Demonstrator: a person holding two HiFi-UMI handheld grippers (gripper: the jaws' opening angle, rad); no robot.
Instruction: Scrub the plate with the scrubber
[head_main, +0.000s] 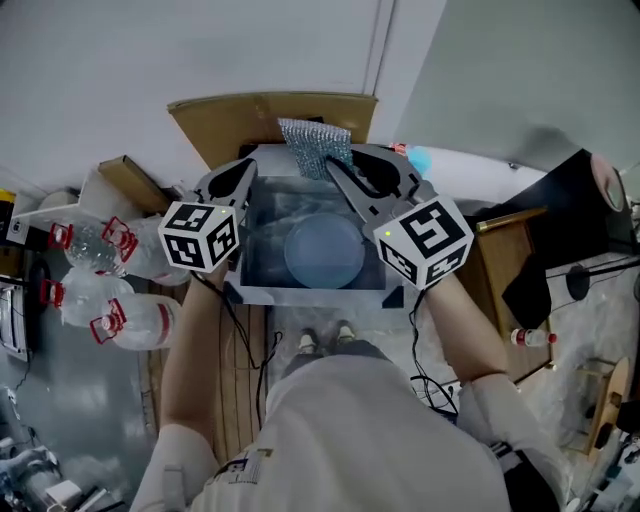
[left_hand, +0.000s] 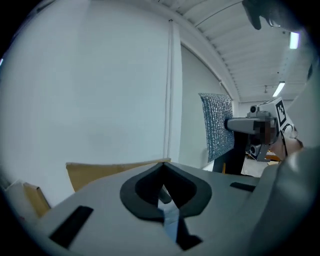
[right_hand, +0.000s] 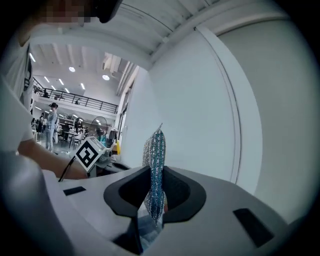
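Left gripper (head_main: 245, 170) is raised, its jaws pressed together on nothing. Right gripper (head_main: 335, 170), just to its right, pinches the scrubber (head_main: 314, 146) upright. Plate (head_main: 324, 250) lies in the tub (head_main: 300, 294) below, well apart from the scrubber.

A grey tub (head_main: 310, 296) is set before a white wall (head_main: 120, 60), and a brown cardboard panel (head_main: 230, 120) is seen just behind it. Clear plastic bottles with red handles (head_main: 95, 247) are laid to its left. A wooden stand (head_main: 497, 270) is placed to its right, with a small bottle (head_main: 527, 337) laid near it
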